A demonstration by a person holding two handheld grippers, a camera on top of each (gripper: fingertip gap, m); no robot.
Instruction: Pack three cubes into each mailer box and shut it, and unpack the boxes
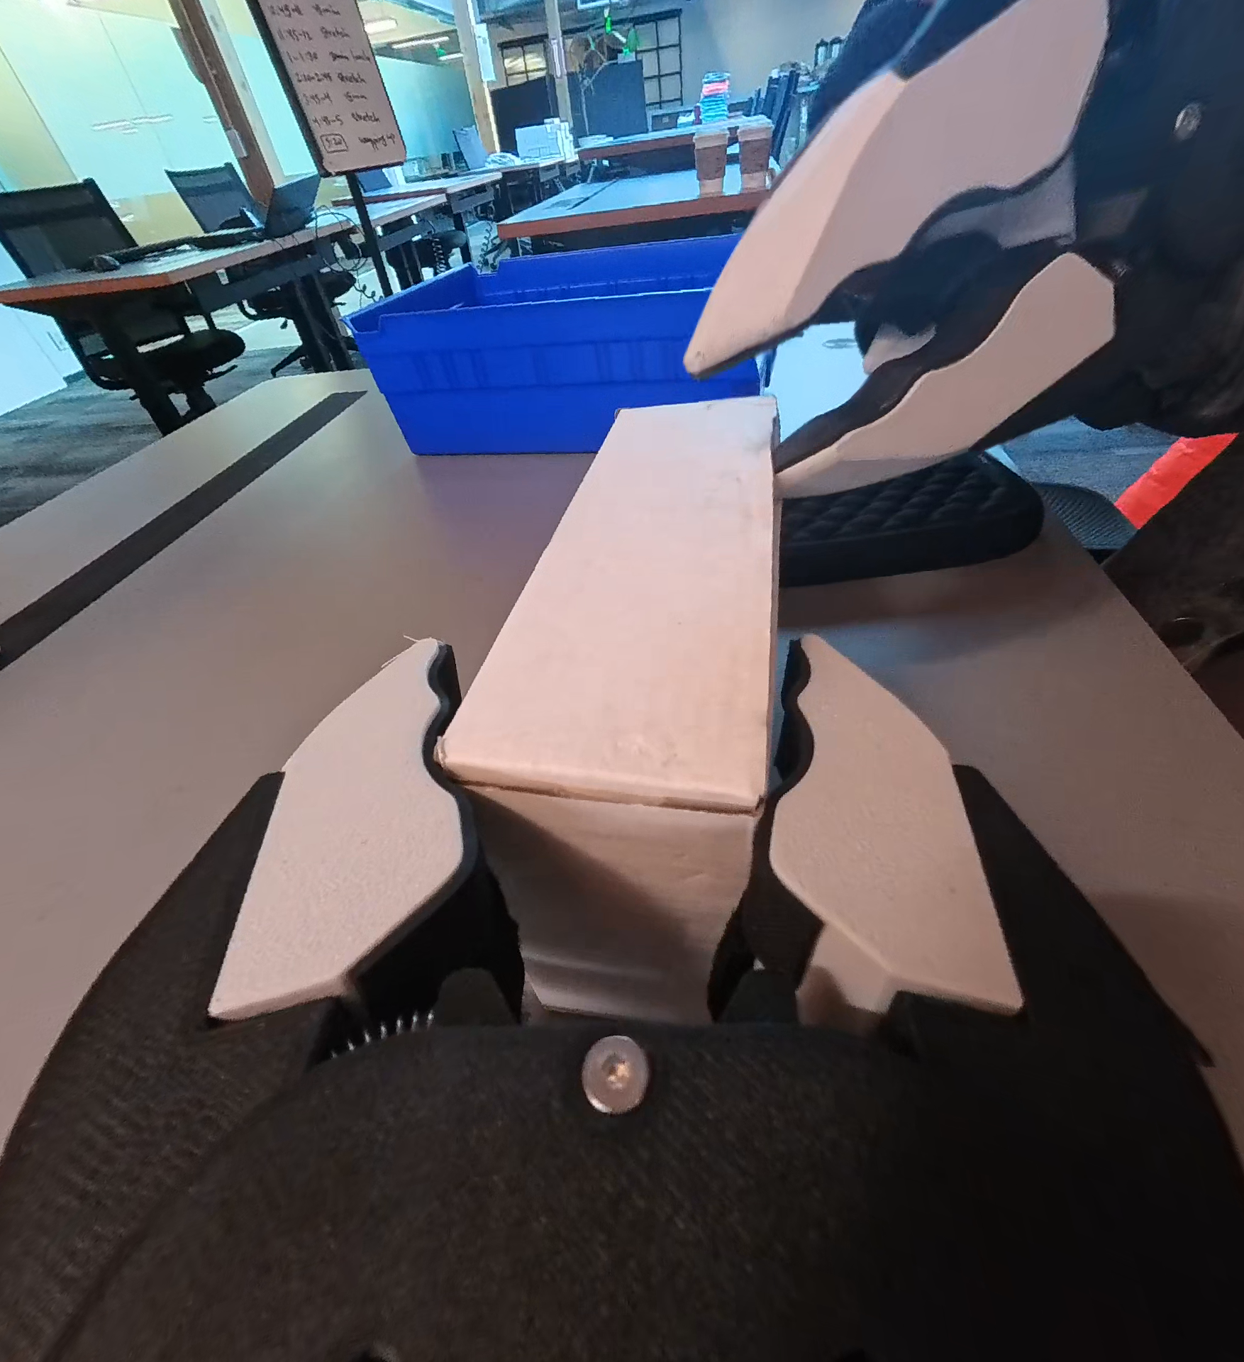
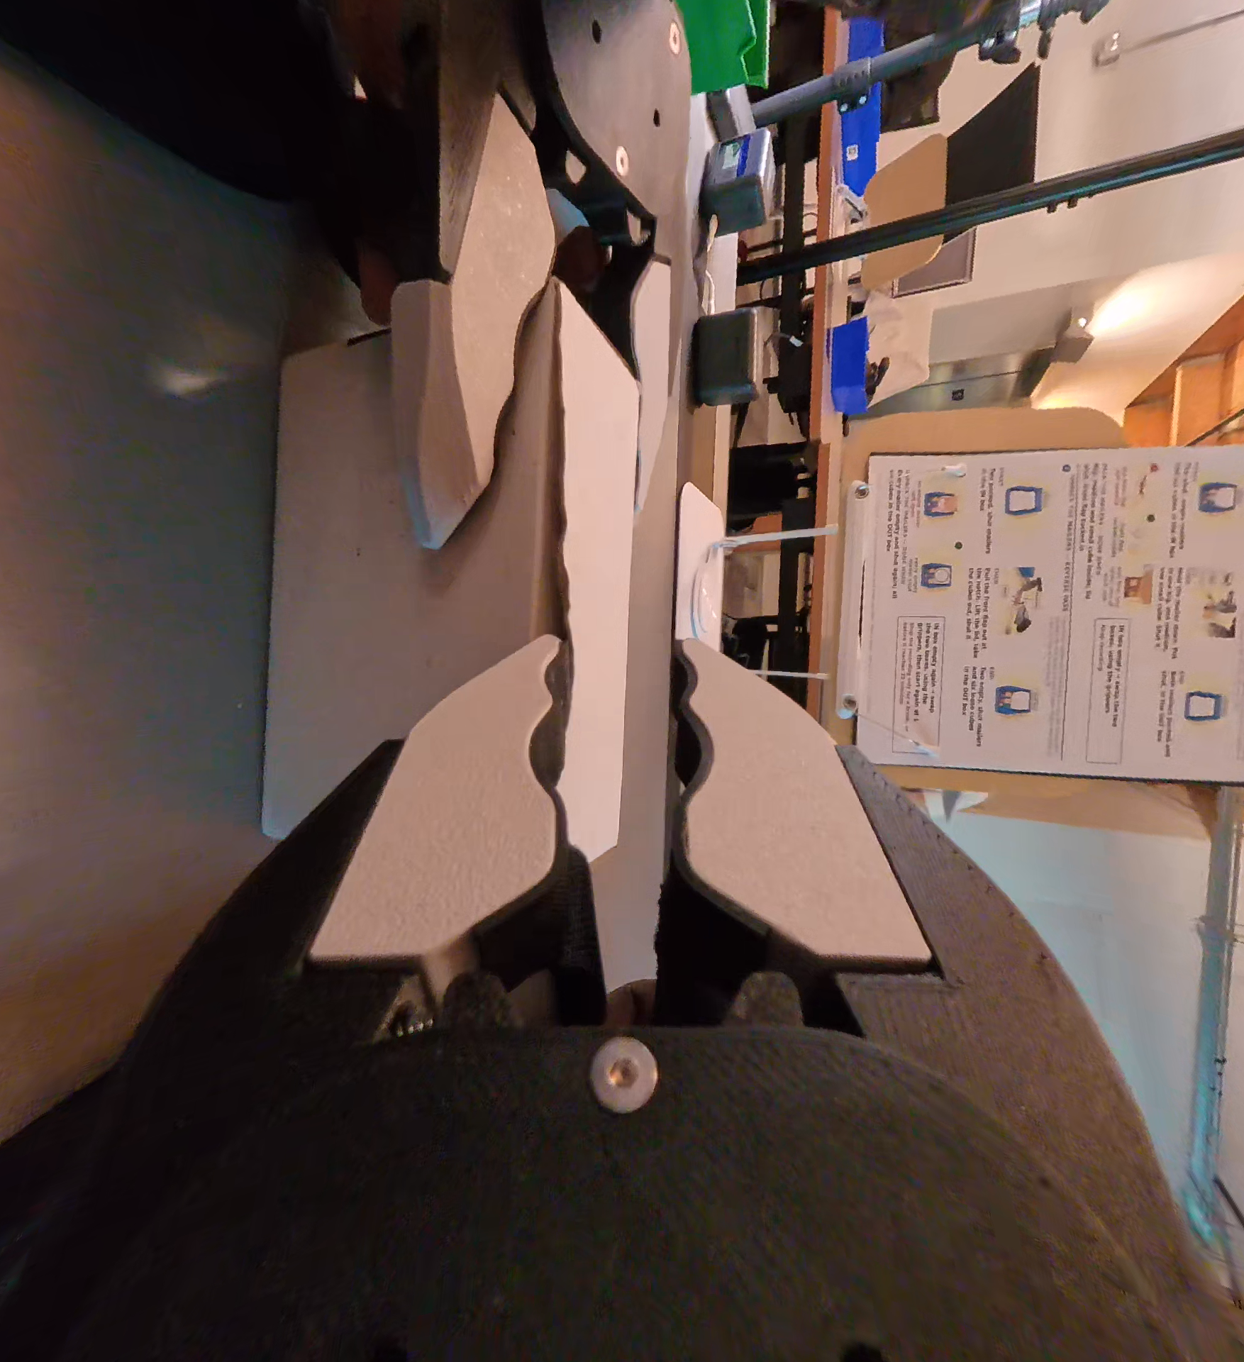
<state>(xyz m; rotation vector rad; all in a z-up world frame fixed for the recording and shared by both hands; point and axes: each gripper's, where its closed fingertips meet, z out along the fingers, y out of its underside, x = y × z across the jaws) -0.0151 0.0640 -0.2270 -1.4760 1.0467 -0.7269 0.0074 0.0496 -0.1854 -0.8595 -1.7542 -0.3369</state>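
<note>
A closed white mailer box (image 1: 641, 589) stands on its narrow long side on the grey table (image 1: 236, 663). My left gripper (image 1: 619, 645) is shut on its near end, one finger on each broad face. My right gripper (image 1: 741, 420) is open at the far end and rolled on its side, the lower finger against the box's right face and the upper finger above the top edge. In the right wrist view the box (image 2: 383, 626) runs away from my right gripper (image 2: 619, 645) toward the left gripper (image 2: 538, 516). No cubes show.
A blue bin (image 1: 553, 368) stands just beyond the box. A black padded thing (image 1: 899, 516) lies right of the box at the table's edge. A white mat (image 2: 700, 560) lies on the table's left side. A printed poster board (image 2: 1083, 604) stands past the table. Across from one pair of fingers to the other is roughly 6 centimetres.
</note>
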